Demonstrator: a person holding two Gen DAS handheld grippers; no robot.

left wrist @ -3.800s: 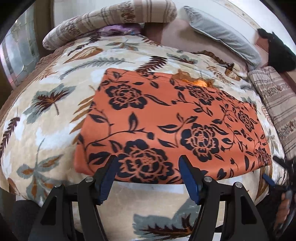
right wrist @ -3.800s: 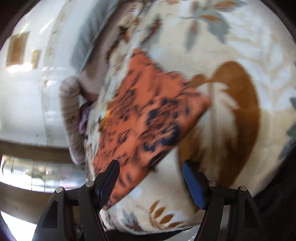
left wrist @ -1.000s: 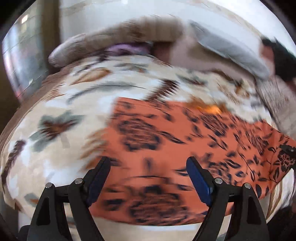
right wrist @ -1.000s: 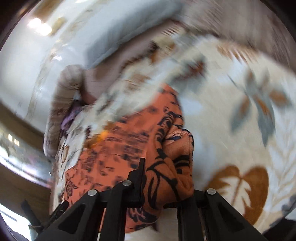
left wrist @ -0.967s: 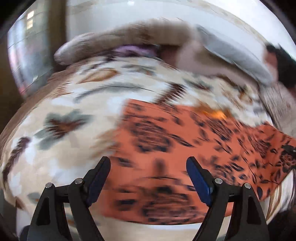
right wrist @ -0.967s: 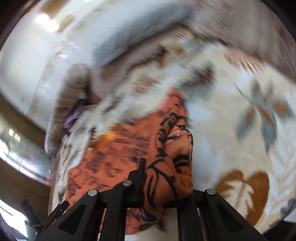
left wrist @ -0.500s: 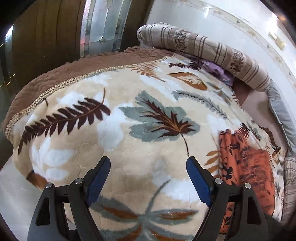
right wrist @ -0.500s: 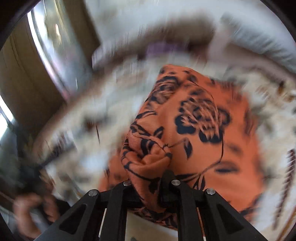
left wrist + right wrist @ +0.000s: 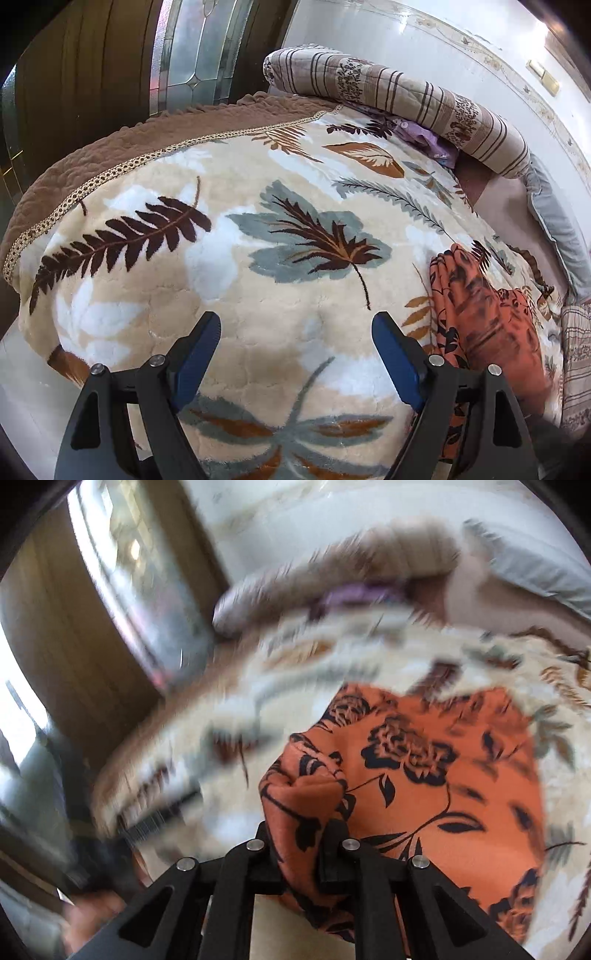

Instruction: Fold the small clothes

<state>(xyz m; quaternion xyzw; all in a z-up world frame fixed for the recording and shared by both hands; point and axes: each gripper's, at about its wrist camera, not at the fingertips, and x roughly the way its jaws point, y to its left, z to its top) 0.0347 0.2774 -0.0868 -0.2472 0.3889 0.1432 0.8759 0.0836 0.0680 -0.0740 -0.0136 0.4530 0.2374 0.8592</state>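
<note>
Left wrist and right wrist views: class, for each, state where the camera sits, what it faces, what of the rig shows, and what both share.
Left wrist: on the open left gripper, facing the leaf blanket; both fingers show.
Right wrist: on the right gripper, shut on the orange garment; finger bases show.
Shared: garment, blanket, striped bolster.

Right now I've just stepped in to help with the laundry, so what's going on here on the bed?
A person is folding an orange floral garment on the leaf-print blanket. The right claw is shut on a bunched edge of the garment, lifted above the rest of the cloth. The left claw is open and empty over bare blanket, with the garment off to its right. The fold isn't finished.
</note>
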